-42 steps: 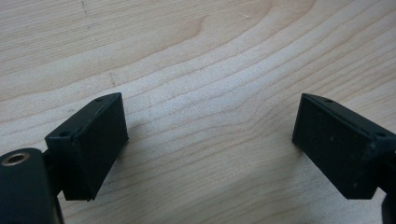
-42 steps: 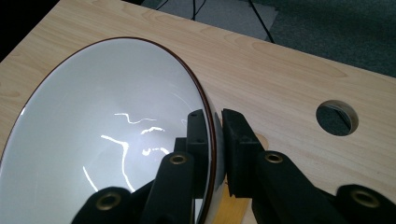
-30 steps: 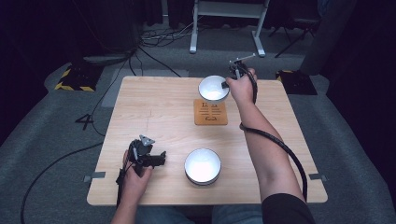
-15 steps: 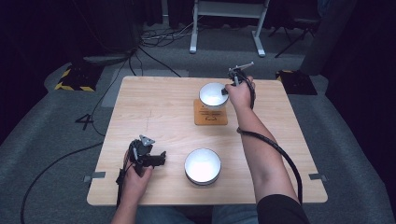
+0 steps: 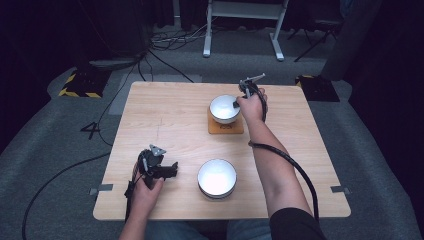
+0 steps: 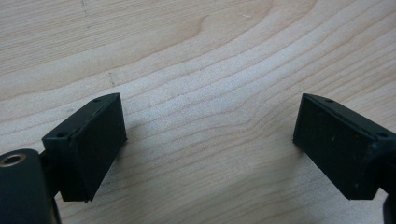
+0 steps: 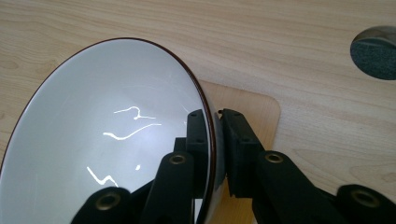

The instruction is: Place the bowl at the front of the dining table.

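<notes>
A white bowl [image 5: 223, 108] with a dark rim sits tilted over a small wooden coaster [image 5: 226, 128] at the table's far middle. My right gripper [image 5: 238, 103] is shut on the bowl's right rim. In the right gripper view, one jaw of the gripper [image 7: 216, 135] is inside the bowl [image 7: 107, 135] and one outside, with the coaster [image 7: 252, 107] beneath. A second white bowl [image 5: 216, 178] stands near the front edge. My left gripper [image 5: 167, 169] rests at the front left, left of that bowl. It [image 6: 210, 140] is open over bare wood.
The light wooden table [image 5: 165, 115] is bare on its left half. A black cable [image 5: 300, 175] trails along the right forearm. A round hole [image 7: 376, 53] in the tabletop lies beyond the coaster. Cables and a white stand are on the floor behind.
My right gripper has carried the far bowl a little toward the person, so it now sits over the coaster. The left gripper has not moved.
</notes>
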A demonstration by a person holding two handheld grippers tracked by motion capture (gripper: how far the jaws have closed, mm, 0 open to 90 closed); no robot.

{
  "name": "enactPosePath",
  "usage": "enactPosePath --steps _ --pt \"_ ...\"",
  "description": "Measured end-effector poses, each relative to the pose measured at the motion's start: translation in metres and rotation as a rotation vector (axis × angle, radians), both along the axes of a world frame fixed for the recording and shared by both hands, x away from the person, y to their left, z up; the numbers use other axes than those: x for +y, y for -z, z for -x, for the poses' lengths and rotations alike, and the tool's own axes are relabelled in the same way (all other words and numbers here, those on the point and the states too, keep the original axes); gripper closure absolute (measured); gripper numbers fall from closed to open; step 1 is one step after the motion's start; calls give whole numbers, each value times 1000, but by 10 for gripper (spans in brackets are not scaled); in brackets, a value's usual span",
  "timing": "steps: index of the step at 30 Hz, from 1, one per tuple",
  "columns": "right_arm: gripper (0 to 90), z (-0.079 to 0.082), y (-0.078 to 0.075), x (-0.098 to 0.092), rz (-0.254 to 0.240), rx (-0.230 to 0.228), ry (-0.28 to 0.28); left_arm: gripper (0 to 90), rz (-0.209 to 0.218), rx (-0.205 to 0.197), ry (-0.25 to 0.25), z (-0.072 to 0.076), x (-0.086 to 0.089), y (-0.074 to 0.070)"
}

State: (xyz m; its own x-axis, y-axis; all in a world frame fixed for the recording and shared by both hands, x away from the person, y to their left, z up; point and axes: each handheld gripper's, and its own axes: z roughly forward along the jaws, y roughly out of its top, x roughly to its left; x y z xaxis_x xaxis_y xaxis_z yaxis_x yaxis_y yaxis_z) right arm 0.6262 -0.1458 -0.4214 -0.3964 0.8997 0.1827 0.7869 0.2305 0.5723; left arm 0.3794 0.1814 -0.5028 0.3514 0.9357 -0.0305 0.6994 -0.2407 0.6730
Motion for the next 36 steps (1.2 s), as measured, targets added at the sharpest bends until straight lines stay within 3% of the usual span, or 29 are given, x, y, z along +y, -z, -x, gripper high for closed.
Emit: enactPosePath --steps 9,25,32,36 --pt "819 -5 12 5 7 4 1 95 -1 1 1 0 0 0" --pt "813 -7 19 7 14 -3 -5 91 3 3 4 0 0 0" --pt "733 -6 17 5 11 -17 -1 92 2 2 3 0 0 0" --pt "671 -5 13 2 24 -50 -5 90 2 1 0 0 0 0"
